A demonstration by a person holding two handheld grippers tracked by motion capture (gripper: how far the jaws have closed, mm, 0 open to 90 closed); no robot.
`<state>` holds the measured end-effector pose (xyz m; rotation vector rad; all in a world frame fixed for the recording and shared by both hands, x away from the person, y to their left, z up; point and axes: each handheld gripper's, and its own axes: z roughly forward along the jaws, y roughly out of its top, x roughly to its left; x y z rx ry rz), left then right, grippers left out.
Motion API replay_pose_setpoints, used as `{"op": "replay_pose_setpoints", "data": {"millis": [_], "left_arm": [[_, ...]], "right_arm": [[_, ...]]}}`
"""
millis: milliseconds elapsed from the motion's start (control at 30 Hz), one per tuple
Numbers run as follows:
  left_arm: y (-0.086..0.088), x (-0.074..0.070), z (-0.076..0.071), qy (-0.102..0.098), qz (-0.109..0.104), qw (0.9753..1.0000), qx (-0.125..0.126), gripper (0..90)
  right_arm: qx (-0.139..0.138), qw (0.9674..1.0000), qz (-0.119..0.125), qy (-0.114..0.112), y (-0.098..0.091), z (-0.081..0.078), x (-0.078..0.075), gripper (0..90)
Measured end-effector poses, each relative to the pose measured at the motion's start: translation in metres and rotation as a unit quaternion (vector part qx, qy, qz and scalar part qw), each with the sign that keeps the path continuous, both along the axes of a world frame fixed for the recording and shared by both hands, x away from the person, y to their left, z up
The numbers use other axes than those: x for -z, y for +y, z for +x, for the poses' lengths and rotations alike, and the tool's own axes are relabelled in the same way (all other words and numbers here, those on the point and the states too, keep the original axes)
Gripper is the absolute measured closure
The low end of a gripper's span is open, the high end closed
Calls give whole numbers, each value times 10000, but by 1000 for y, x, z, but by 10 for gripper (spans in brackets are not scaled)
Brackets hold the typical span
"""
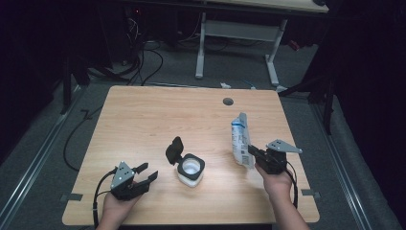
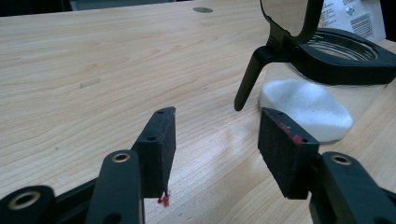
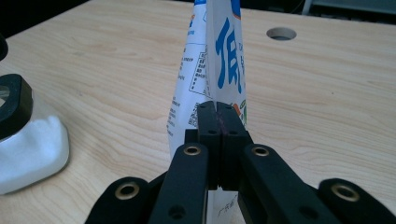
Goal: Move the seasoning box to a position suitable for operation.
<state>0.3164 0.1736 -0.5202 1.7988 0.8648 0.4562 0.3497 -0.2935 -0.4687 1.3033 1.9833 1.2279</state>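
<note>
Both hands come in at the near edge of the table (image 1: 143, 115), each w/ a gripper. Left gripper (image 1: 143, 175) sits just left of the jar (image 1: 191, 168), jaws spread wide & empty — in the left gripper view its foam pads (image 2: 163, 140) point at the jar's side. Right gripper (image 1: 253, 152) is well right of the jar, jaws clamped tight on the lower part of a pouch (image 1: 241, 139), which stands upright, its base apparently touching the wood.

Step in hand, prob.: bag grasped, about to be brought to the jar for pouring or refilling. Next move likely needs the left gripper to close in & steady the jar, then the pouch carried over the mouth and tipped — whether its top is cut open, can't tell.

Jar: clear, squat body, black collar, hinged black lid (image 1: 174, 149) flipped up on the left side; white granular stuff (image 2: 306, 105) heaped inside. Pouch: thin, glossy film, white w/ blue print, flat and creased. Table: pale wood-grain laminate, smooth, w/ a round cable hole (image 1: 228, 101) beyond the jar.
</note>
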Motion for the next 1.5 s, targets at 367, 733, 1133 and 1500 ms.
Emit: {"op": "replay_pose_setpoints", "data": {"millis": [367,733,1133,1500], "left_arm": [[1,2,0,16,39,10000,-2,469],[0,2,0,23,21,10000,-16,469],[1,3,0,44,41,10000,32,468],[-1,3,0,74,89,9999,96,466]], "right_arm": [[146,9988,186,-436,-4,0,14,900],[324,9967,334,-671,-5,15,15,900],[360,9967,172,-706,-6,20,24,898],[357,9974,98,-621,-12,5,31,893]]}}
